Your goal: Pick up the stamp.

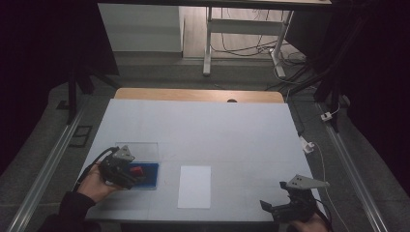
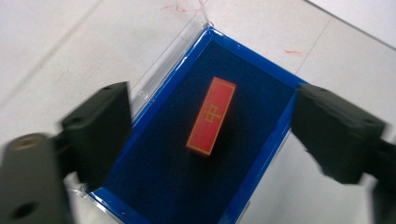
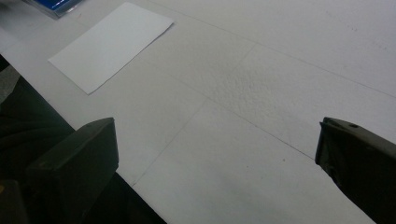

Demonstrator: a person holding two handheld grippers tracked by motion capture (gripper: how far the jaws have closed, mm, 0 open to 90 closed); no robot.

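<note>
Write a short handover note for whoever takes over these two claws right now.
Left claw: open, poised over the blue tray, jaws either side of the red block, not touching it.
Right claw: open, empty, above the bare table near its front edge.
White sheet lies flat between the two claws.
Done: tray's clear lid is open.
Left: probably grip the block and lift it out.

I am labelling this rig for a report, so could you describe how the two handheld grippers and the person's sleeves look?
Both grippers are black. The left gripper and the right gripper each carry a grey three-cornered plate on top. Their jaws are wide, flat black blocks with a matte finish. A black cable trails from the left gripper, and a cable also runs beside the right one. The person's left sleeve is dark.
</note>
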